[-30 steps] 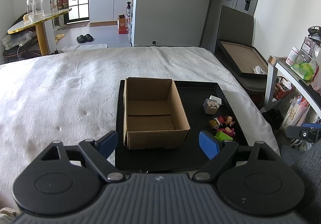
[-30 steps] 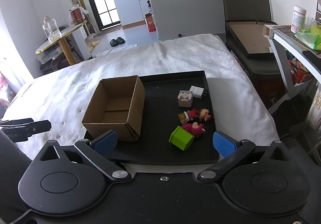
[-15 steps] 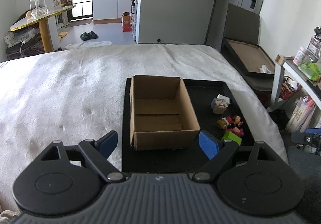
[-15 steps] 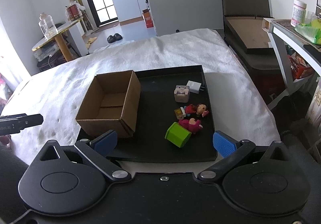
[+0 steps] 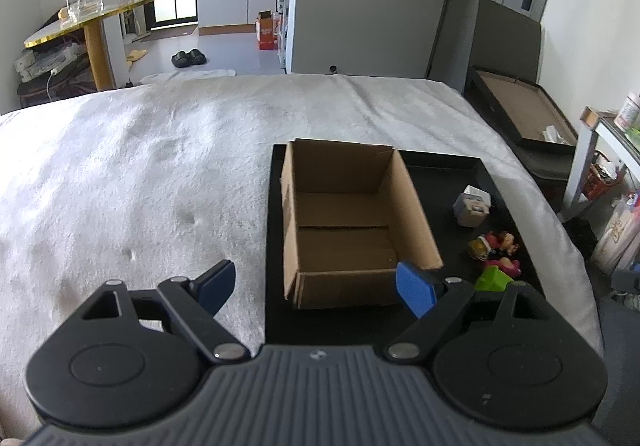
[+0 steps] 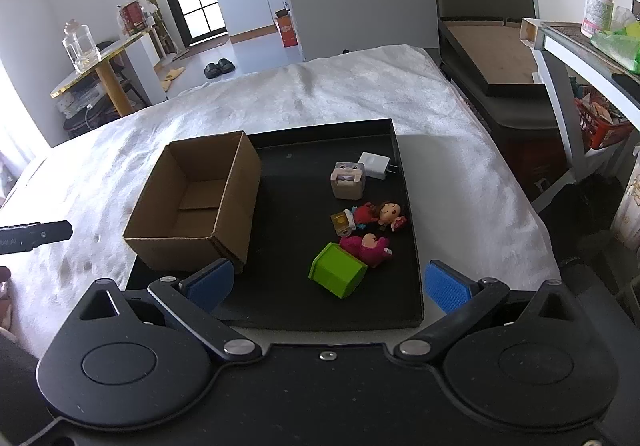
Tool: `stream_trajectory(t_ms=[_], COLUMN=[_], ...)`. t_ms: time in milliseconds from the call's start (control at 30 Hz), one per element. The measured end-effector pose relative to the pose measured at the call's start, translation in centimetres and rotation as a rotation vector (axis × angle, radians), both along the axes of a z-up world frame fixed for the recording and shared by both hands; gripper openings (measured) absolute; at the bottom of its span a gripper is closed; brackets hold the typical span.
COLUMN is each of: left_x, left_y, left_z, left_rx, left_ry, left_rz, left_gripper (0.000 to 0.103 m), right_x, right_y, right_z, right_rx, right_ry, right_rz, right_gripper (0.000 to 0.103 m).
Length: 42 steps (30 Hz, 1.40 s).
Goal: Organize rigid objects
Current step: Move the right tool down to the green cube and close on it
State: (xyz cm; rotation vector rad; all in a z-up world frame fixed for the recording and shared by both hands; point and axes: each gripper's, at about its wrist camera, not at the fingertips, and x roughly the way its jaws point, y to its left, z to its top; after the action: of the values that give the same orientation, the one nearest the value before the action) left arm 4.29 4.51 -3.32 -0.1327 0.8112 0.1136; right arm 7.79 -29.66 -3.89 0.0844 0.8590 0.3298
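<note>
An empty open cardboard box (image 6: pixel 196 206) stands on the left part of a black tray (image 6: pixel 296 298) on a white-covered bed; it also shows in the left wrist view (image 5: pixel 348 222). Right of it lie a green block (image 6: pixel 338 275), a pink figure (image 6: pixel 370 246), a doll (image 6: pixel 380 214), a small yellow toy (image 6: pixel 342 223), a grey cube toy (image 6: pixel 347 180) and a white charger (image 6: pixel 374 165). My right gripper (image 6: pixel 327 286) is open and empty, above the tray's near edge. My left gripper (image 5: pixel 316 286) is open and empty, near the box's front left.
The white bedcover (image 5: pixel 140 174) spreads left of the tray. A dark chair with a flat box (image 6: pixel 492 58) and a white shelf (image 6: pixel 580 46) stand to the right. A round gold table with a glass bottle (image 5: pixel 84 18) is at the far left.
Both grippers have shifted left and slightly forward, so the box and toys sit further right in the left view. Nothing was taken hold of; both stay open.
</note>
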Motion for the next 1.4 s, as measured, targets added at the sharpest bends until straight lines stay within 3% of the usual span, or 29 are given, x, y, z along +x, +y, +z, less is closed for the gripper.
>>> stream_trajectory(t_ms=[600,900,1200,1400], left_x=[4.6,6.7,8.6,9.6], left_y=[2.3,1.8,0.6,-0.4], left_z=[-4.4,-6.3,-8.6,-9.1], left_rx=[0.021,0.054,0.103,0.147], left_ry=[0.078,0.114,0.155,0.145], left_rz=[0.067,0.052,0.022,0.029], left_gripper=[0.081,0.069,0.055,0.043], right_x=[3.7,5.4,7.1,8.5], right_y=[0.5,0.9,0.9,1.2], right_z=[-3.5,-5.4,-8.6,-10.1], right_rx=[-0.01,0.008,0.014,0.011], right_ry=[0.056,0.088,0.151,0.18], right_rz=[0.015,0.027,0.011,-0.019], right_gripper=[0.103,0.102,0.094,0.093])
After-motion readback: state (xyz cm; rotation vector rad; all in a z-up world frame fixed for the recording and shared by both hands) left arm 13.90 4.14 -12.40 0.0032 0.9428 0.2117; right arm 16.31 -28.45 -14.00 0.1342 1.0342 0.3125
